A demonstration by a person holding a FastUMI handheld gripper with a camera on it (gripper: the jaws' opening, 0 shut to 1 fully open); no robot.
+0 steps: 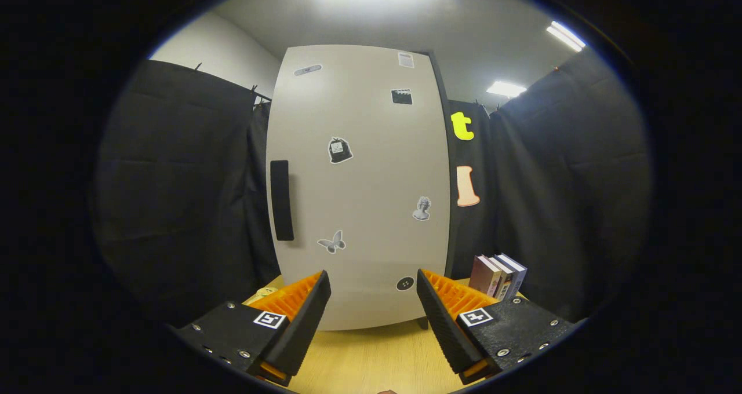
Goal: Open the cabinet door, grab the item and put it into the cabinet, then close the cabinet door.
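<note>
A tall white cabinet [359,185] stands on the wooden table just ahead of my fingers, its door closed and dotted with small stickers. A black vertical handle [282,200] sits on the door's left side, at about mid height. My gripper [374,292] is open, fingers wide apart with nothing between them, pointing at the lower part of the door. Right of the cabinet, beyond the right finger, stand several upright books [498,275]. A small pale object [264,293] peeks out behind the left finger, mostly hidden.
The light wooden table [371,353] runs under the fingers up to the cabinet's foot. Black cloth walls close the booth on the left, right and behind the cabinet. Ceiling lights glow overhead.
</note>
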